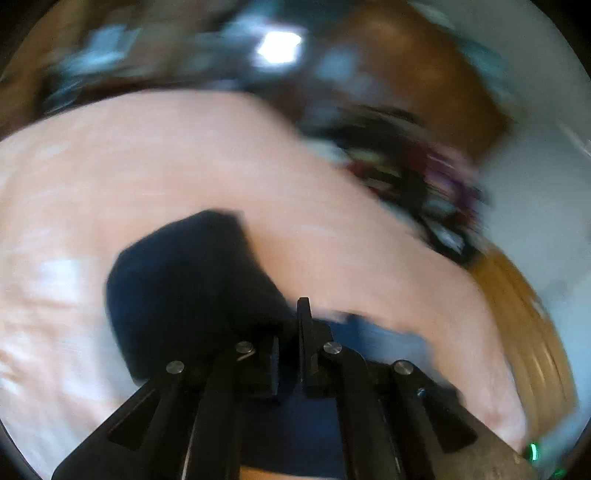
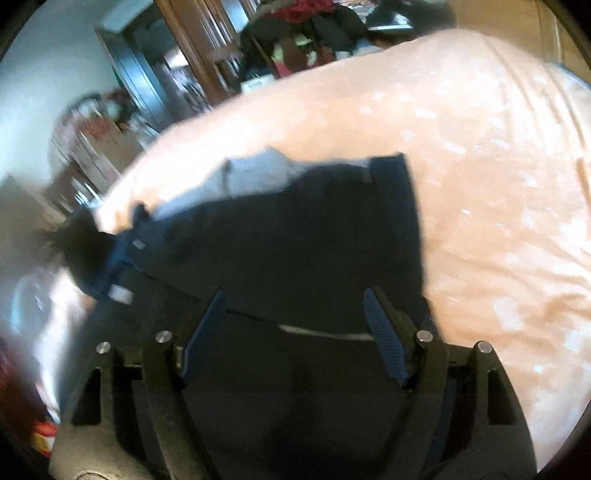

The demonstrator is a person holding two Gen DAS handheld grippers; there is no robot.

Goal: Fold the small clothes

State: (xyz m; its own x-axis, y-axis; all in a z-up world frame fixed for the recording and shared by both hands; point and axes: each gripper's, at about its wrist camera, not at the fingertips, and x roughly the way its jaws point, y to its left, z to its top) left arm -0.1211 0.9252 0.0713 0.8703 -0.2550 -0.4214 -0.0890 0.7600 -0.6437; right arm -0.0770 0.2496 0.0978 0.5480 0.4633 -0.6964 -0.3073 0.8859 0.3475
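Observation:
A dark navy garment lies on a peach bed sheet. The picture is blurred by motion. My left gripper is shut on the navy garment, whose cloth bunches over the left finger. In the right wrist view the same navy garment spreads across the peach sheet, with a pale blue-white part showing at its far edge. My right gripper hovers over the near part of the cloth, open wide, with nothing pinched between its blue pads.
A heap of dark and red clothes sits past the bed's far right side, by brown wooden furniture. A wooden bed frame curves along the right. The right wrist view shows shelves and another clothes pile.

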